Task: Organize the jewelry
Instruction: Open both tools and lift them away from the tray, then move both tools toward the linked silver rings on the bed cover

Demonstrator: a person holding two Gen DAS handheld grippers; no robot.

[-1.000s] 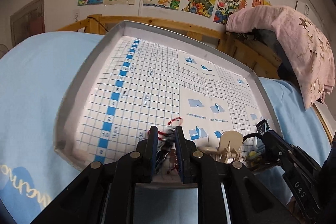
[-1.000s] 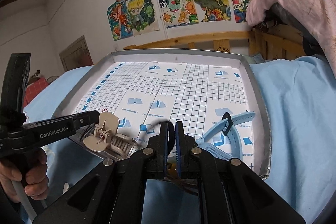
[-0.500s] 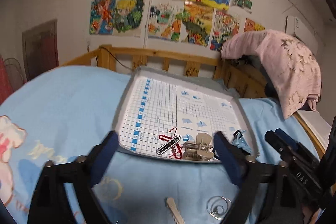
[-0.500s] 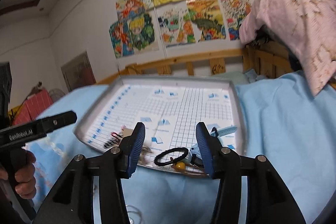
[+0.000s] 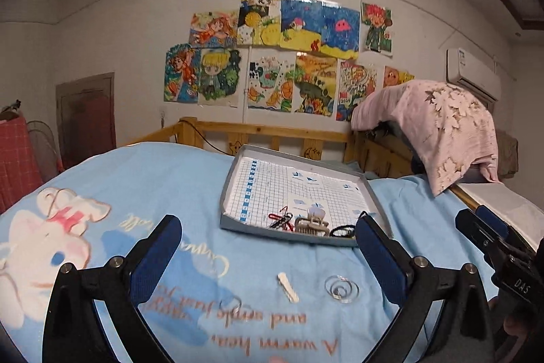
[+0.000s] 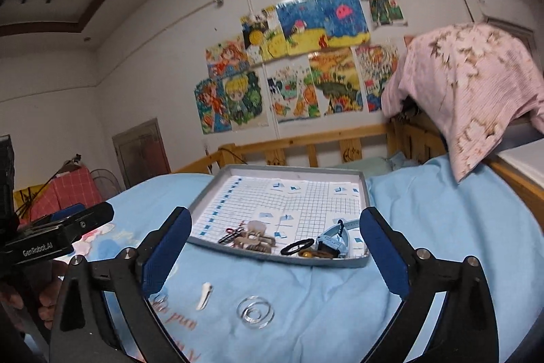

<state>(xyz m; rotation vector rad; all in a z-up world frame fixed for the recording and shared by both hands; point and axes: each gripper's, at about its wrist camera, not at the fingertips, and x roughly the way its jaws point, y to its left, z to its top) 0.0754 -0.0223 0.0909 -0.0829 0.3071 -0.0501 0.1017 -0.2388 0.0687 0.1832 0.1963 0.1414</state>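
Presently both left tongs (image 5: 268,247) and right tongs (image 6: 276,242) spread wide, empty, hovering short of tray (image 5: 228,189). Several pieces gathered at tray's near edge; white clip (image 5: 287,286), clear rings (image 5: 341,289) left on bed (image 5: 136,179), probably next.

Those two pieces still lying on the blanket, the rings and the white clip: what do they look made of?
The rings: clear plastic or glass by the look, see-through with bright glints, the blue blanket showing through. The white clip: probably glossy plastic, opaque with a smooth sheen. Both are too small to be sure.
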